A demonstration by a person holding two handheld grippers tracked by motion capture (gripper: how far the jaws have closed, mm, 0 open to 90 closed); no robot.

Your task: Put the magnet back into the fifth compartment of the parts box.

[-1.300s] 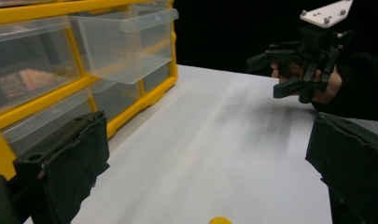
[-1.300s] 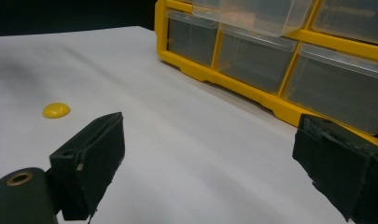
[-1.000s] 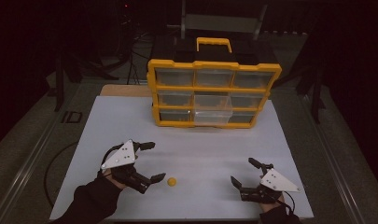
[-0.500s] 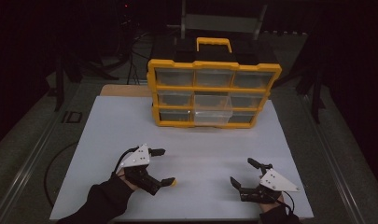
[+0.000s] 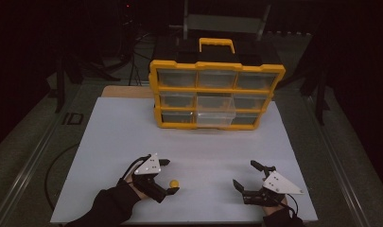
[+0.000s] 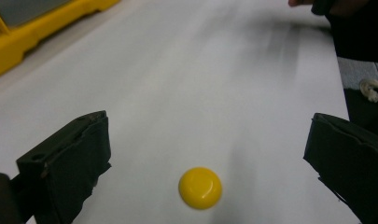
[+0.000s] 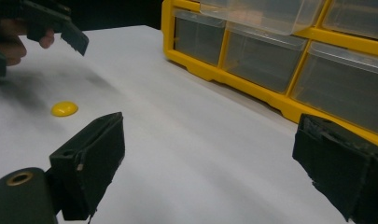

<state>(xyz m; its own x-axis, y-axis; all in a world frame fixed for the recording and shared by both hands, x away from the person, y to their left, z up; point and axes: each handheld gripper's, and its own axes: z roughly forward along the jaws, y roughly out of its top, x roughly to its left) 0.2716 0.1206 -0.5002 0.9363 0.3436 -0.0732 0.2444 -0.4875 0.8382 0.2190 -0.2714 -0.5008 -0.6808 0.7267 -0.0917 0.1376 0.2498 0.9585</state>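
Yellow disc flat on white tabletop, between spread jaws of left claw: best lowered, centred, squeezed low; right claw likewise open, well apart.

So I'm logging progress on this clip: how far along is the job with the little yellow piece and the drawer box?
Done: one clear drawer of the yellow organizer already stands pulled out. In hand: the left tongs are open around the yellow disc, which lies on the white table, not yet gripped. The right tongs are open, holding nothing. Left, probably: closing on the disc and carrying it to the drawer.
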